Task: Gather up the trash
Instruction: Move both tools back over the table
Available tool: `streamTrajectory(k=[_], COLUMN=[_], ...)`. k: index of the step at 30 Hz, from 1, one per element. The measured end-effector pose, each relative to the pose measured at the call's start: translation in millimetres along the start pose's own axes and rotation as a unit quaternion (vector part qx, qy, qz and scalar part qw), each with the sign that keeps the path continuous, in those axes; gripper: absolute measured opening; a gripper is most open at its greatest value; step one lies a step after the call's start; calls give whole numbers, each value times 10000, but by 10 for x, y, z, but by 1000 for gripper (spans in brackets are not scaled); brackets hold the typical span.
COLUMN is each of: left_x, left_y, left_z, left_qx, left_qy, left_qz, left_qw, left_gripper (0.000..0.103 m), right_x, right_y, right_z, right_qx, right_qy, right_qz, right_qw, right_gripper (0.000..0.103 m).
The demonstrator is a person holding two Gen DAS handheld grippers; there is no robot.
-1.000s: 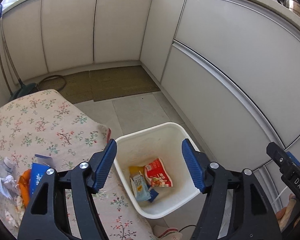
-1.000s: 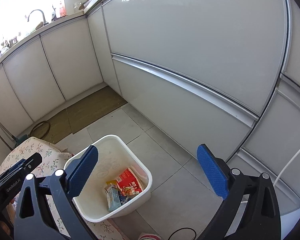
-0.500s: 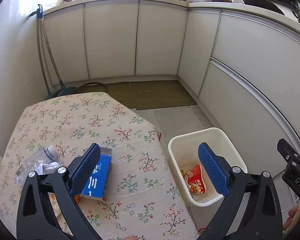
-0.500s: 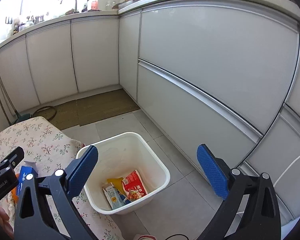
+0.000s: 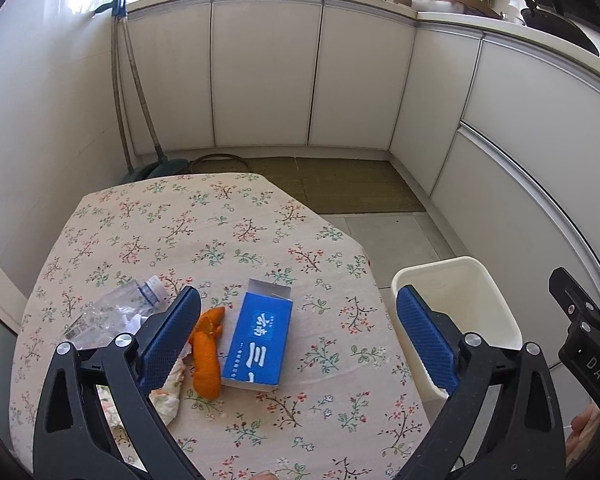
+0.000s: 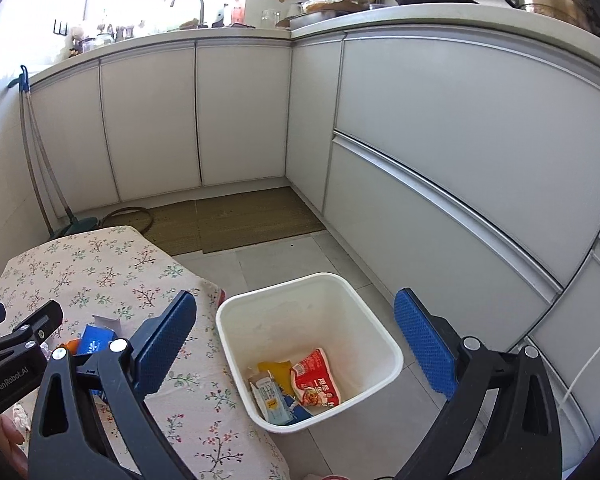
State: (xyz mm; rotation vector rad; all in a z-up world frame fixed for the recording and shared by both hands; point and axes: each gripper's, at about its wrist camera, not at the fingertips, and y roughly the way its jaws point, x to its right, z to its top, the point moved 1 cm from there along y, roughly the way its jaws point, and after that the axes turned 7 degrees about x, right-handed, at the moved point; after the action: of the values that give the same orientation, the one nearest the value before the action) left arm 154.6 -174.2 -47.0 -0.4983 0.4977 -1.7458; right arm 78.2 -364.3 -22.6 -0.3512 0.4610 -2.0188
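Observation:
On the floral tablecloth lie a blue carton, an orange peel and a crushed clear plastic bottle. My left gripper hovers over them, open and empty, with the carton between its wide jaws in the picture. The white bin stands on the floor right of the table and holds a red packet and other wrappers. My right gripper hangs open above the bin, nothing in it. The bin's rim also shows at the right of the left wrist view.
White kitchen cabinets wrap around the back and right. A brown mat lies on the tiled floor. A broom and mop lean in the left corner. A crumpled floral cloth sits beside the peel.
Both grippers have swung left, away from over the bin toward the table. The left gripper's jaws have opened wider. The carton, peel and bottle have come into the left view.

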Motion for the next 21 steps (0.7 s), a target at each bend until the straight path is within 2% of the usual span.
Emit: streamTrajectory(k=[21], left_x=[-1216], left_y=[-256], left_z=[4], left_qx=[-66], left_qy=[-525], left_qz=[847], left_qw=[9950], left_gripper=[96], right_x=[-1271], right_y=[-123], right_z=[-60], right_qx=[12], right_qy=[-521], right_qz=[946], right_qw=[9942], right_gripper=[96])
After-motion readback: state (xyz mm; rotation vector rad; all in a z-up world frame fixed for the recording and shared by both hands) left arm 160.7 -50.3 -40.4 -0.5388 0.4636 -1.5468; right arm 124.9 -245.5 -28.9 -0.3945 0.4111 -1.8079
